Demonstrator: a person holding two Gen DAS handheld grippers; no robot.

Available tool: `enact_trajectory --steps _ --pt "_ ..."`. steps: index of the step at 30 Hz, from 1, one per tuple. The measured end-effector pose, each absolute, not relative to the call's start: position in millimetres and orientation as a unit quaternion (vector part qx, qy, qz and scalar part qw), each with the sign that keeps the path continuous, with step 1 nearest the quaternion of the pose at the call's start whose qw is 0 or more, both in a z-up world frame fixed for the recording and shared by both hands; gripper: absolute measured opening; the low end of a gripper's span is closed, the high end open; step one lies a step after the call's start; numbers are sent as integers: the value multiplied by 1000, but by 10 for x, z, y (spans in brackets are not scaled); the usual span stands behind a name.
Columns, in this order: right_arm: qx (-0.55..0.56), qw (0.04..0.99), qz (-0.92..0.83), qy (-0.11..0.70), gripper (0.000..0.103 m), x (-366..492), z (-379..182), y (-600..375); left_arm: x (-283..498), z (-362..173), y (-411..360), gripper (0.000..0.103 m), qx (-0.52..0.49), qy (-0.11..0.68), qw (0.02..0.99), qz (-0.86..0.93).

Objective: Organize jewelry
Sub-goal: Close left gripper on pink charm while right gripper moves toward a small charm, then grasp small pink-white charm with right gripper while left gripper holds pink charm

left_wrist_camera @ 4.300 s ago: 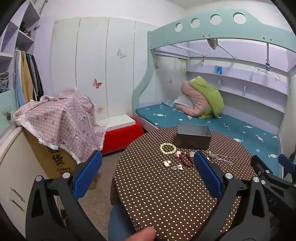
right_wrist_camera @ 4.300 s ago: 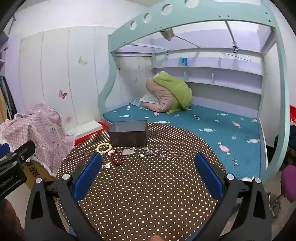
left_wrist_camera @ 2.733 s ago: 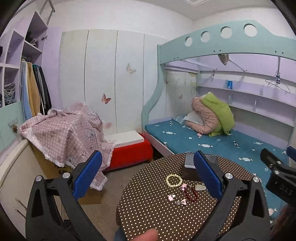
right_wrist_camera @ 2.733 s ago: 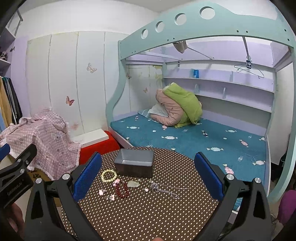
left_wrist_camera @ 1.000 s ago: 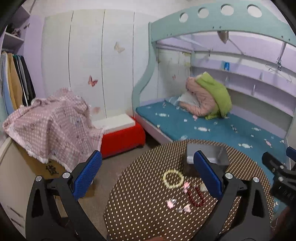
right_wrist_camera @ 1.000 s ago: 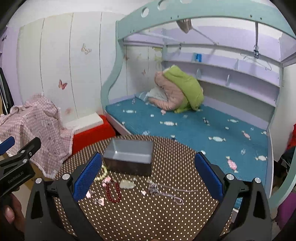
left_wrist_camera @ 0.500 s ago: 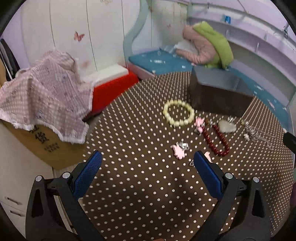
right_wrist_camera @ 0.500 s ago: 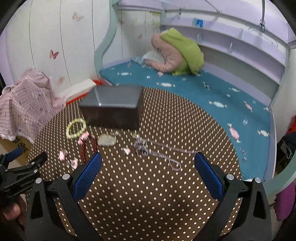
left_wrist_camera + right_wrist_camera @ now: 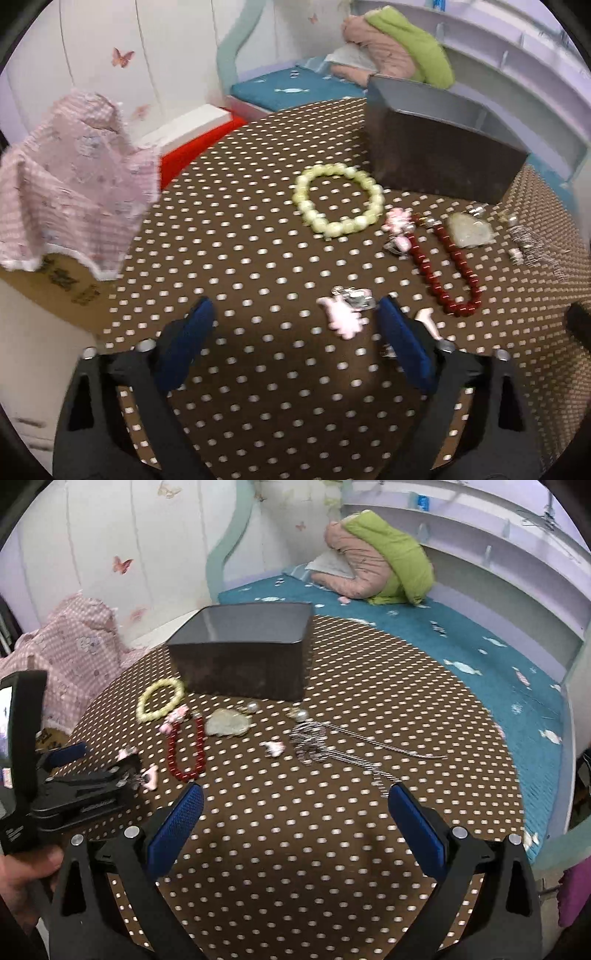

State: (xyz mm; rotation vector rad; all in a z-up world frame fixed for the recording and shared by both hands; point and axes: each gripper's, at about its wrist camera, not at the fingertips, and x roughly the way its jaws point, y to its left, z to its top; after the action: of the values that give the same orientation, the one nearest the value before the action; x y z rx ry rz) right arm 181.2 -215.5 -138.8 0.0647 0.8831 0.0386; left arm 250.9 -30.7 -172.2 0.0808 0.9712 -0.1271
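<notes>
Jewelry lies on a round brown polka-dot table (image 9: pixel 236 236): a pale green bead bracelet (image 9: pixel 338 197), a red bead bracelet (image 9: pixel 445 273), pink hair clips (image 9: pixel 343 315), a pale stone pendant (image 9: pixel 469 229) and a silver chain (image 9: pixel 332 749). An open dark box (image 9: pixel 439 158) stands behind them, also in the right wrist view (image 9: pixel 243 657). My left gripper (image 9: pixel 295 343) is open, low over the table, just short of the pink clips. My right gripper (image 9: pixel 291 823) is open and empty over the table's near part.
A pink checked cloth over a cardboard box (image 9: pixel 74 184) stands left of the table. A red and white bench (image 9: pixel 195 129) and a bed with a teal mattress (image 9: pixel 461 646) lie behind. The left gripper's body shows in the right wrist view (image 9: pixel 74 794).
Both grippers have dropped and moved forward toward the jewelry. The left one is now close over the pink clips. Both stay open.
</notes>
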Motion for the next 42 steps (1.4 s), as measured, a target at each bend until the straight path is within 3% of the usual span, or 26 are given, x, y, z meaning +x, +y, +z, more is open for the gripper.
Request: enact_trajectory --steps 1,3,4,6,7,13,18,21,29,31,32,33,35,38,40,42 --pt "28 902 24 430 96 1822 -1403 -2120 2516 -1726 -298 75 34 465 883 -61" --pt "25 900 37 433 96 1837 -1426 -2051 2524 -1711 -281 53 39 460 885 -69" --pt "24 900 41 434 96 1847 -1429 -2024 2528 -1705 -267 48 39 458 885 -72" --pt "20 898 50 436 96 1877 -1449 -1949 2539 -1700 -229 26 42 456 885 -79" --pt "17 897 58 438 95 1895 -1467 -1904 2539 -1701 -211 22 43 455 885 -85" --pt "10 893 74 444 86 2127 -1527 -1742 2476 -1670 -57 21 28 451 886 -102" --pt "10 891 77 446 75 2340 -1532 -1671 2364 -1595 56 8 17 440 893 -99" --pt "9 888 80 453 68 2385 -1556 -1647 2342 -1594 65 8 15 441 892 -99" --pt "-15 873 151 463 68 2203 -1606 -1358 2298 -1609 100 8 5 444 891 -95" --pt "-17 872 156 464 68 2163 -1624 -1300 2305 -1628 130 20 -1 448 889 -92" --pt "-14 871 160 464 68 2144 -1622 -1283 2310 -1645 162 44 0 449 889 -87" --pt "-15 871 160 464 68 2125 -1617 -1270 2304 -1652 164 59 1 446 891 -82" --pt "-21 872 155 464 68 2148 -1623 -1238 2304 -1673 150 59 2 447 891 -81" --pt "-19 870 152 468 67 2185 -1693 -1229 2310 -1692 165 57 7 442 893 -84" --pt "-24 873 152 463 67 2177 -1698 -1204 2314 -1692 156 43 8 440 894 -86" --pt "-25 874 157 459 61 2166 -1703 -1180 2316 -1683 183 15 2 442 892 -94"
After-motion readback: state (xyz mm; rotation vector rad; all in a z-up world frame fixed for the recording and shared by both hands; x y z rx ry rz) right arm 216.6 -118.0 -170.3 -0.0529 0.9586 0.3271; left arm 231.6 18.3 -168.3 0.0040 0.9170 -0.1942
